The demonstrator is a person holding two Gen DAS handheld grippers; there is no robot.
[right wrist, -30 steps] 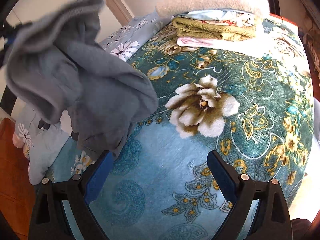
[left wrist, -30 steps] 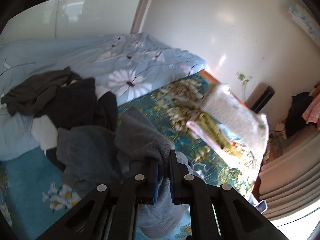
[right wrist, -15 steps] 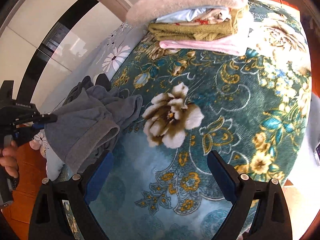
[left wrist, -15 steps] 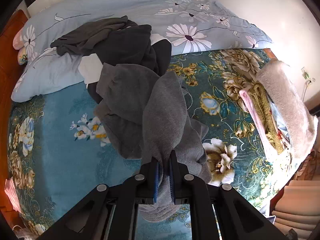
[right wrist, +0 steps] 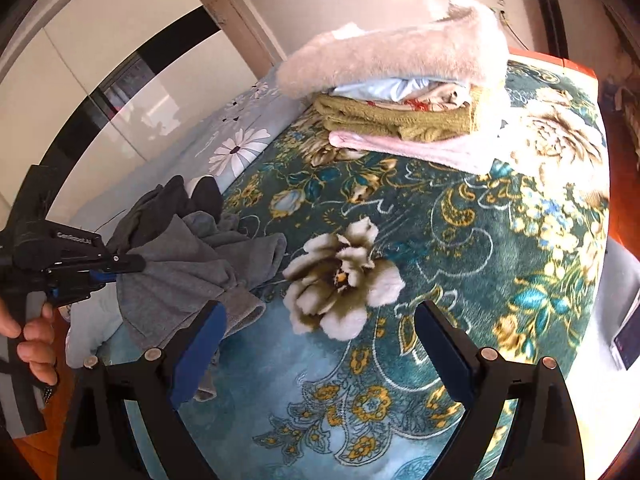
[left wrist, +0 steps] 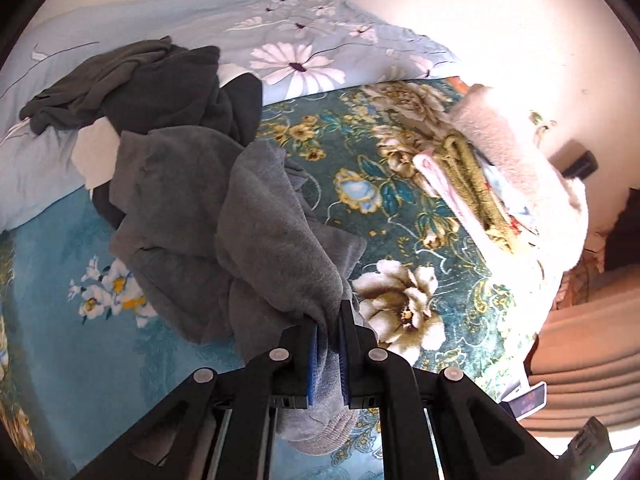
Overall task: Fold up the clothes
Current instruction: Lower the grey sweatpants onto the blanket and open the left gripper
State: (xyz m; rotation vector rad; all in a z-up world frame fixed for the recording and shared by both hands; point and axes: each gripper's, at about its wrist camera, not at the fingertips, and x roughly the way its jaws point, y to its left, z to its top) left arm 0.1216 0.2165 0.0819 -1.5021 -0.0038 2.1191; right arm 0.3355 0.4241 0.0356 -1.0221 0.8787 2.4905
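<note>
Left gripper (left wrist: 327,322): pressed together on a fold of the grey garment (left wrist: 256,216), pinching it low centre of the left wrist view. Cloth bunches between the blue pads, and a ribbed cuff hangs below them. The rest of the garment trails up and left from the pinch onto the bed's floral blanket (left wrist: 400,216).

Right wrist view shows the same grab from the side: left gripper (right wrist: 120,266) at the left edge, grey garment (right wrist: 192,276) fanning out from its tip, lower edge drooping onto the blanket (right wrist: 460,240). The person's hand (right wrist: 34,340) is wrapped on the handle (bottom left).

Right gripper (right wrist: 316,332): spread wide, nothing between the pads, hovering over the blanket at bottom centre. Its left finger sits just in front of the garment's hem; I cannot tell whether they touch.

Dark clothes pile (left wrist: 136,84) lies upper left in the left wrist view, partly on the light blue daisy-print duvet (left wrist: 296,60), directly behind the grey garment.

Folded stack (right wrist: 404,92) at top centre of the right wrist view: fluffy beige piece on top, olive and pink layers under it. Same stack (left wrist: 492,184) shows right of centre in the left wrist view.
</note>
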